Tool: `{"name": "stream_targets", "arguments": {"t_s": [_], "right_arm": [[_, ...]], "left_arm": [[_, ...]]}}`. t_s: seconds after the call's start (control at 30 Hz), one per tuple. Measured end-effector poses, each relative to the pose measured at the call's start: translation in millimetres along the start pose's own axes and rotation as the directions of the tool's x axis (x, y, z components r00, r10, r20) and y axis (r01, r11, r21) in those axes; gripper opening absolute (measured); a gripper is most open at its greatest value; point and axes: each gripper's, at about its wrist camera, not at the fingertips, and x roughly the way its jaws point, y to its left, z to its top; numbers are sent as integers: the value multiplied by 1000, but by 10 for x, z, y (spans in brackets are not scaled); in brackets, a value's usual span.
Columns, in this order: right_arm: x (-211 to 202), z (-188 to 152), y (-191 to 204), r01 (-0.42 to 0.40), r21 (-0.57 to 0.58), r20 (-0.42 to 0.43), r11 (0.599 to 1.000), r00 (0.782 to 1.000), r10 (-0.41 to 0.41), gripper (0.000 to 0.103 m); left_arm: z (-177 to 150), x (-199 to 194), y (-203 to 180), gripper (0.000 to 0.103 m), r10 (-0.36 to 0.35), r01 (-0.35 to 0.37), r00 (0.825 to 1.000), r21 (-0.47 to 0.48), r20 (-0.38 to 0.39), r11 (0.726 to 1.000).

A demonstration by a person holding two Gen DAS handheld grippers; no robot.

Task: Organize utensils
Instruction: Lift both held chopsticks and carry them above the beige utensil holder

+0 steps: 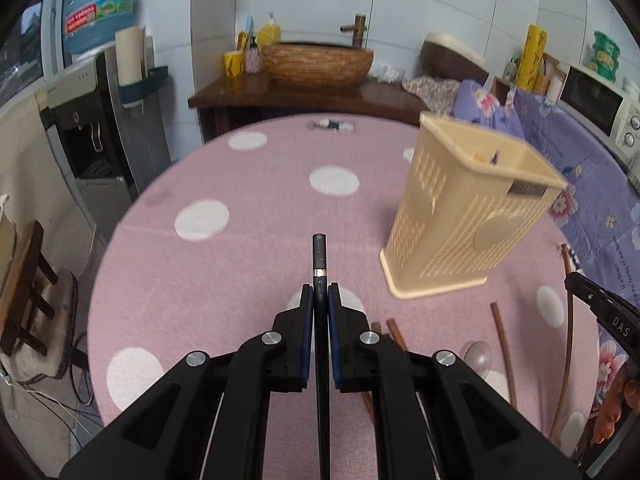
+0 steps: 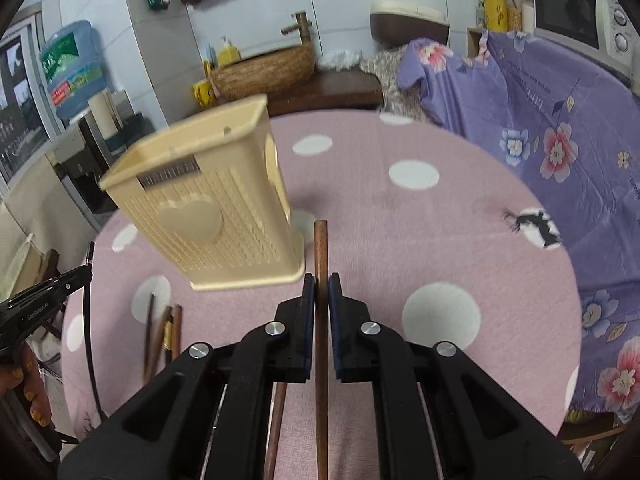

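My left gripper [image 1: 320,292] is shut on a black chopstick [image 1: 319,258] with a silver band, held above the table. My right gripper [image 2: 321,284] is shut on a brown wooden chopstick [image 2: 321,248]. A beige perforated utensil holder [image 1: 468,208] stands on the pink dotted tablecloth [image 1: 240,240], ahead and right of the left gripper; in the right wrist view the holder [image 2: 208,204] is ahead and left. Several brown chopsticks [image 1: 502,344] lie on the cloth near it; they also show in the right wrist view [image 2: 164,336].
A clear suction cup [image 1: 478,356] lies on the cloth. A wooden washbasin counter [image 1: 316,92] stands behind the table. A purple floral cover [image 2: 560,128] drapes furniture to the right. A water dispenser [image 1: 88,120] and a stool [image 1: 28,288] stand at the left.
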Motion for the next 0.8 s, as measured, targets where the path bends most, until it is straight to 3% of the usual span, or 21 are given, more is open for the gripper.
{"name": "stream_targets", "arguments": {"t_s": [0.27,0.53,0.8], "right_arm": [[-555,332,-46,-48,-23,133,999,990,51,8],[-855,485,-22,-62,-48,192,997,979,71,8],[-882,502,75,-56,-88,199,995,977,73,8]], "left_arm": [[313,-415,69,9,-5,6,993,-9,117,1000],[497,-653,173,9,-1,8,982,-36,188,999],[522,-672,184,9,12,-4,980,-40,200,999]]}}
